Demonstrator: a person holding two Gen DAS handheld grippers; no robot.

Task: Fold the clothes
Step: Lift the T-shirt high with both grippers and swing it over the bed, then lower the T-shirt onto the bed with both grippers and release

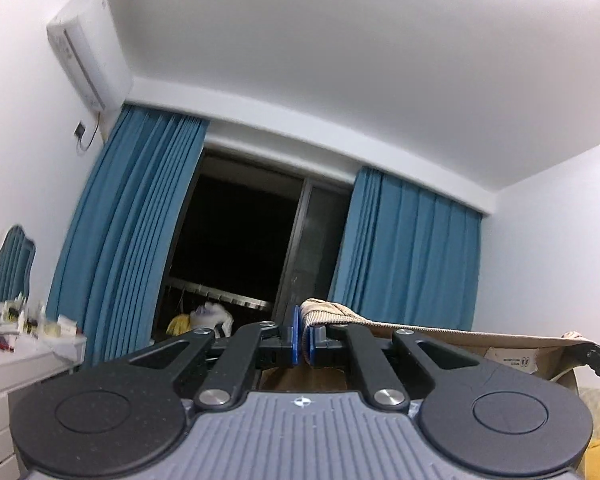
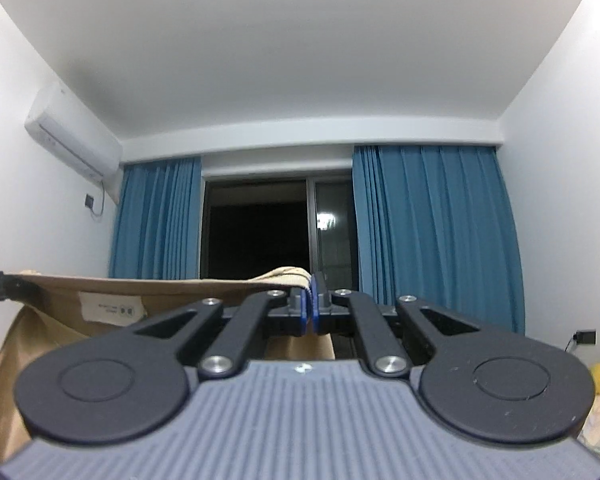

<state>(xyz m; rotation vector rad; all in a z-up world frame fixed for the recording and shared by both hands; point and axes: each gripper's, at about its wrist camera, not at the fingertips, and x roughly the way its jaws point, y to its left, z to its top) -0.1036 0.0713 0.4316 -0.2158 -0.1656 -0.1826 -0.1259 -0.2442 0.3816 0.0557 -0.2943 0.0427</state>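
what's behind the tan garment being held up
Behind the tan garment stand blue curtains and a dark window. Whatever lies lower behind the cloth is hidden.

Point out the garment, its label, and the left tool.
garment [image 2: 140,285]: right wrist view, stretched top hem.
label [image 2: 110,307]: right wrist view, middle of the white tag inside the garment.
left tool [image 1: 303,334]: left wrist view, between its blue pads, clamped on cloth.

We count one tan garment [image 2: 148,284], two tongs [image 1: 303,338] [image 2: 311,309], two blue curtains [image 2: 156,220], one air conditioner [image 2: 74,142], one mirror [image 1: 10,264].
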